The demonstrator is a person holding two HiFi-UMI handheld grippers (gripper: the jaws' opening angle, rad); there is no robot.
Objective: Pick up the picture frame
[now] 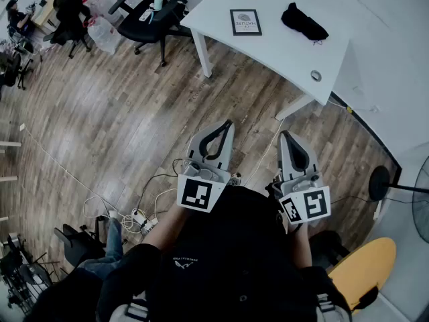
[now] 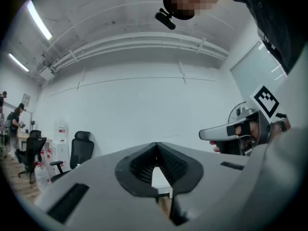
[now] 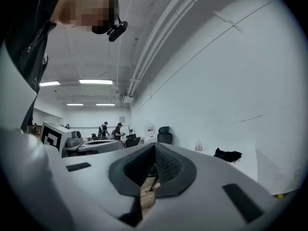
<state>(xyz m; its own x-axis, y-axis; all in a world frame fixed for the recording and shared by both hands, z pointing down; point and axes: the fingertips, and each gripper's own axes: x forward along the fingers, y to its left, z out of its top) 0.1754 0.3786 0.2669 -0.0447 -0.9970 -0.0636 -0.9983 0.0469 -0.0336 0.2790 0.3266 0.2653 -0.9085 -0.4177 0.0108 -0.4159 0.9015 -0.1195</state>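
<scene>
Floor (image 1: pixel 120 113) of wood planks lies open ahead of your two grippers, up to the near edge and thin legs of the white table (image 1: pixel 288 62). You hold the left gripper (image 1: pixel 226 126) and the right gripper (image 1: pixel 284 136) side by side, each with its jaws together and nothing between them. The picture frame (image 1: pixel 245 22), rectangular with a dark rim, lies flat on the table, well ahead of both grippers. A crumpled black cloth (image 1: pixel 303 21) lies to its right.

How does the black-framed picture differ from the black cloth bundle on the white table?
The black-framed picture is a flat rectangle with a pale centre; the black cloth bundle is a crumpled, all-dark heap. In the head view the picture lies left of the cloth bundle. Both rest on the white table.
</scene>
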